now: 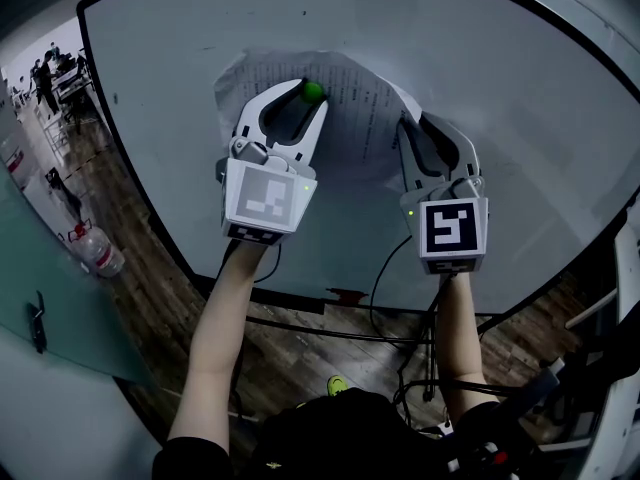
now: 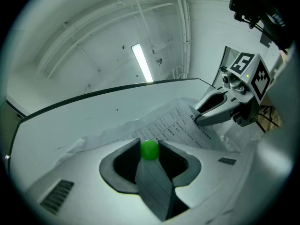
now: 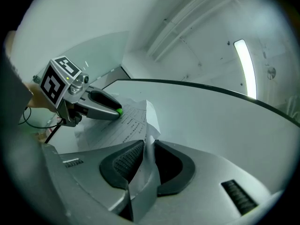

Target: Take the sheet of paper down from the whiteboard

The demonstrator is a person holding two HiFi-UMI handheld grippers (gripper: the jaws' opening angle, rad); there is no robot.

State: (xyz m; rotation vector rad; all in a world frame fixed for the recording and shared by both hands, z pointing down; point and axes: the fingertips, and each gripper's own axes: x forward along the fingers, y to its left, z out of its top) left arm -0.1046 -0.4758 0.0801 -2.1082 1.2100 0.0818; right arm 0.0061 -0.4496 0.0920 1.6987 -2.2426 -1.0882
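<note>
A printed sheet of paper [image 1: 362,108] hangs crumpled on the whiteboard [image 1: 510,78]. A green round magnet [image 1: 312,91] sits at its upper left part. My left gripper [image 1: 308,94] is shut on that magnet [image 2: 149,150], its tips against the board. My right gripper [image 1: 416,120] is at the sheet's right edge. In the right gripper view the paper's edge [image 3: 149,125] runs between the two jaws, which are closed on it, and the paper bulges away from the board there. The left gripper [image 3: 117,111] shows beyond, at the paper's other side.
The whiteboard's dark frame [image 1: 300,303] runs below my arms. Cables [image 1: 400,313] hang beneath it over a wooden floor. A plastic bottle [image 1: 100,253] lies on the floor at left, next to a glass partition [image 1: 40,298].
</note>
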